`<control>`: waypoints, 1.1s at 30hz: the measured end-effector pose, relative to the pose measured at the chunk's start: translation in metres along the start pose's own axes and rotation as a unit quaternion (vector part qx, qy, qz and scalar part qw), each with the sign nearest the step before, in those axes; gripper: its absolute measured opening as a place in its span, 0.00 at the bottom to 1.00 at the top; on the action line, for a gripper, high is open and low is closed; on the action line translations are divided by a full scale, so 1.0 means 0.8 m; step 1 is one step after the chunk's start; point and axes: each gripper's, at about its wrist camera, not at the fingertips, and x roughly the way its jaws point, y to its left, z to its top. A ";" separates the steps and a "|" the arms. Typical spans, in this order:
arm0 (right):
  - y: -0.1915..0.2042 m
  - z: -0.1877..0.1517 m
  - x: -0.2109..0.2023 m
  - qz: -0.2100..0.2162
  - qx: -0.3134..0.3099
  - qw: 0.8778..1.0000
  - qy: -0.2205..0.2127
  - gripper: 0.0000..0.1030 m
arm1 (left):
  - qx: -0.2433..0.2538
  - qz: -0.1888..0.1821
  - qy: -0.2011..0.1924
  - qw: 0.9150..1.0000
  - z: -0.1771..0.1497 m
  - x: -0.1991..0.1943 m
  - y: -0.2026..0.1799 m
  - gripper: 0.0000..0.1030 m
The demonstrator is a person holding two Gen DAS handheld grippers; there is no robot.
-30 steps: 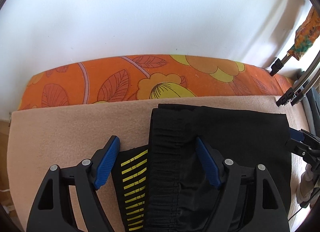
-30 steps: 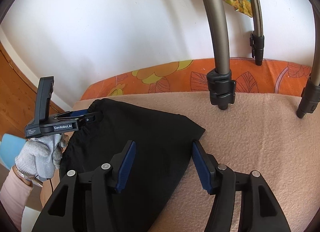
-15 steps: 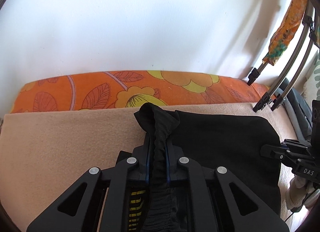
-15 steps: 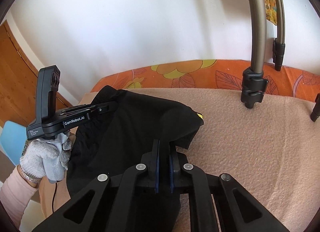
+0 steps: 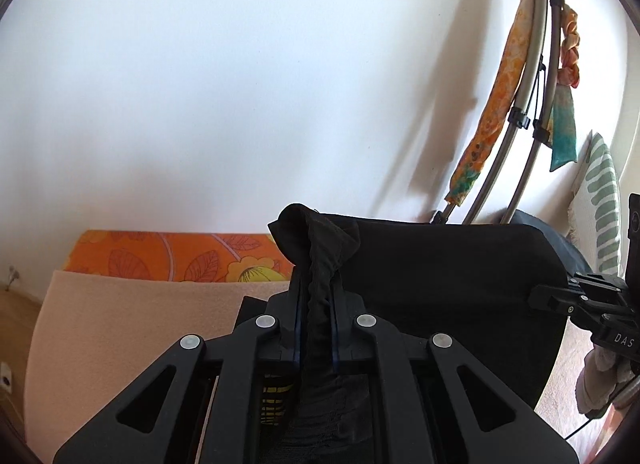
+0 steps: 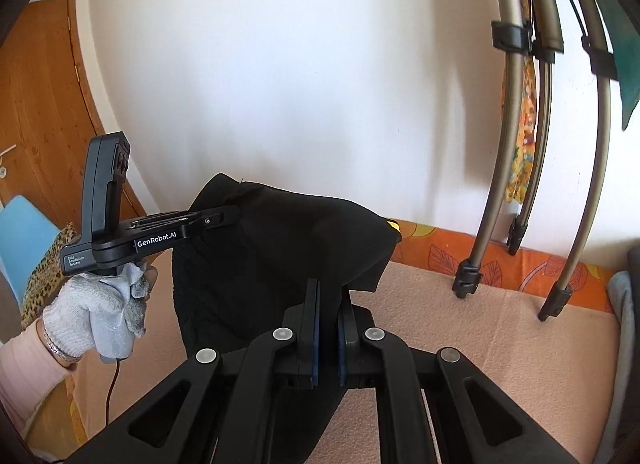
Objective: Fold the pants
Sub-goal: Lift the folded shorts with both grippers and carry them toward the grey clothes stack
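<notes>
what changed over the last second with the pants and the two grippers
Both grippers, left and right, closed on the black fabric pants and lifted that edge off the peach fleece blanket; it now hangs stretched between them. The blanket and orange floral mattress stayed put.

Support surface: bed w/ peach fleece blanket (image 6: 500,336) spread flat over orange floral sheet (image 6: 440,248). Sheet exposed only as a strip along the far edge against the white wall, from 9 to 10 o'clock in left wrist view (image 5: 180,256), 2 to 3 o'clock in right wrist view. Blanket (image 5: 132,320) fills the lower left of left wrist view, approx. 8 o'clock. Grey metal tubes w/ black end caps (image 6: 466,276) rest on blanket near sheet, 3 o'clock.
</notes>
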 end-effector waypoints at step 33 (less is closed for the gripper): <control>-0.275 -0.037 -0.429 -0.225 0.032 0.971 -0.071 0.04 | 0.088 -0.225 -0.059 0.969 0.030 0.011 -0.472 0.07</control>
